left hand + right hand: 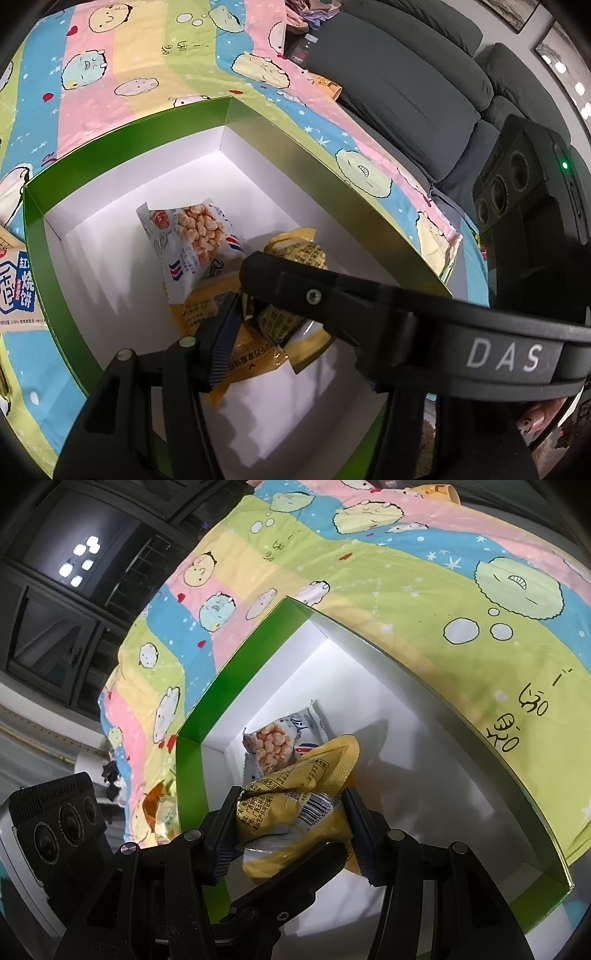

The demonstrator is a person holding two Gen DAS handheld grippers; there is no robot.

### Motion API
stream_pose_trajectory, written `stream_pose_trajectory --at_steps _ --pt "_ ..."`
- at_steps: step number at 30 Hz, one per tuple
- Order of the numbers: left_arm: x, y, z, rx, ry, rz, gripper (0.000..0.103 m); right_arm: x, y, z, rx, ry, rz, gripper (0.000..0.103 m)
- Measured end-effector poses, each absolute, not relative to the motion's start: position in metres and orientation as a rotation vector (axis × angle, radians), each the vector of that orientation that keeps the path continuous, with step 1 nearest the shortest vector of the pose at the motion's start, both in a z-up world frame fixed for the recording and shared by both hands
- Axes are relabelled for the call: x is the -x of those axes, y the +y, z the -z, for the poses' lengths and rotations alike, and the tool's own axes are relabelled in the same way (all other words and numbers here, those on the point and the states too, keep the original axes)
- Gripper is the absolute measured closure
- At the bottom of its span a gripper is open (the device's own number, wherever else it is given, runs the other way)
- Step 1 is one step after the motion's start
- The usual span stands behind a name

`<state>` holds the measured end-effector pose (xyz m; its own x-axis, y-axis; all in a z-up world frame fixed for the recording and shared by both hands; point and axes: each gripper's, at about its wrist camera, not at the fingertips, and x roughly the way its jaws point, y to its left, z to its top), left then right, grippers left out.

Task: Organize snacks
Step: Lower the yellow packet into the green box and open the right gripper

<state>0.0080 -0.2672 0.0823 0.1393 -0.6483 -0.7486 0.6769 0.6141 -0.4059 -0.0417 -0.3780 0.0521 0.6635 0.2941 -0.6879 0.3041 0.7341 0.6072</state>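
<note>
R gripper (291,821) is down inside the green box (190,768) now, jaws closed partway onto a yellow snack packet (295,794), pads pressing both its sides, the foil puckering between them. It's got it, no doubt. The packet hangs just above the box floor, over the blue-white peanut bag (277,742) lying flat further in.

L gripper (236,314) is in the same box from the other side, the R gripper's black finger crossing right in front of it. Its near pad (221,343) sits against an orange-yellow packet (218,299); other side is hidden behind that crossing finger, so can't tell if it's really gripping or just resting there. Jaws look partway closed.

Handling, my read: these are light, air-puffed foil packs, soft, crinkly, prob. slippery on the flat faces. Contents crushable, so a gentle pinch. Best hold is across the waist or at a sealed end seam, where film is stiff and doesn't slide.

Orientation: yellow packet's long axis runs away from the R camera and up-right, far sealed end pointing toward the box's far wall, barcode side up. Peanut bag lies roughly the same way, long axis toward the far corner, picture side up.

One more packet, the red-blue biscuit pack (18,291), is outside the box on the cartoon sheet (129,74).
</note>
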Motion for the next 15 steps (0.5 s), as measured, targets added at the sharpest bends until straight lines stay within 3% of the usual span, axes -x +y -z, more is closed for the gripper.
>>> stream_pose_trajectory --at_steps 10,15 --pt "-0.003 -0.262 -0.086 -0.018 1.077 0.932 0.041 0.046 -0.375 -0.058 -0.725 0.852 0.034 0.047" --pt "0.006 -0.248 -0.105 -0.005 1.017 0.904 0.019 0.06 -0.371 -0.081 -0.655 0.795 0.106 0.047"
